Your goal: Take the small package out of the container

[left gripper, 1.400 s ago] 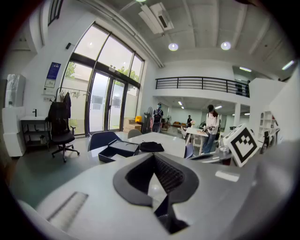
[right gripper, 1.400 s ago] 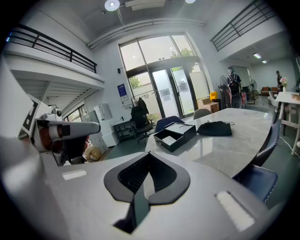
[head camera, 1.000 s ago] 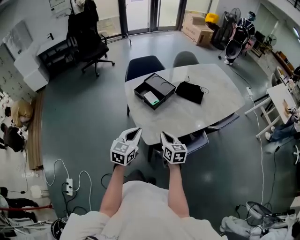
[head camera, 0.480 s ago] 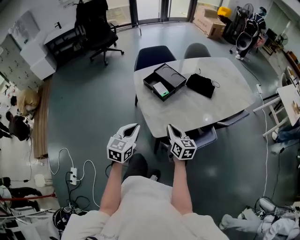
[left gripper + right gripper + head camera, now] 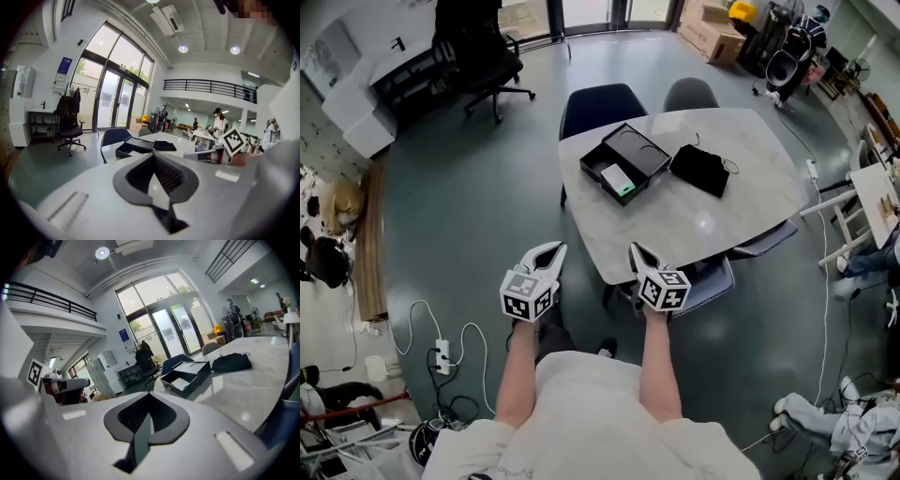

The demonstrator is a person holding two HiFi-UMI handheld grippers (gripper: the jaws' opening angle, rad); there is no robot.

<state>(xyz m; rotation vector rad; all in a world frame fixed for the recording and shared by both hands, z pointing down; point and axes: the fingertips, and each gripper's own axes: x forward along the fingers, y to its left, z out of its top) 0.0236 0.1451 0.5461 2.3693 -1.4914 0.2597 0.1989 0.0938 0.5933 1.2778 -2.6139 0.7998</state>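
Note:
A black open container (image 5: 625, 165) sits on the pale oval table (image 5: 722, 216), toward its far left side. Inside it lies the small white and green package (image 5: 617, 180). My left gripper (image 5: 547, 251) and right gripper (image 5: 636, 251) hang side by side short of the table's near edge, both shut and empty. In the left gripper view the container (image 5: 132, 147) is far ahead beyond the shut left gripper (image 5: 153, 155). The right gripper view shows the container (image 5: 185, 377) with the package (image 5: 179, 382) in it, past the shut right gripper (image 5: 149, 394).
A black pouch (image 5: 701, 171) lies on the table right of the container. A blue chair (image 5: 600, 103) and a grey chair (image 5: 689, 92) stand at the far side; another chair (image 5: 712, 277) is tucked under the near edge. Cables and a power strip (image 5: 441, 356) lie on the floor at the left.
The head view has shifted a little. Both grippers stay shut in front of the table; the left one has drifted slightly left and down in the picture.

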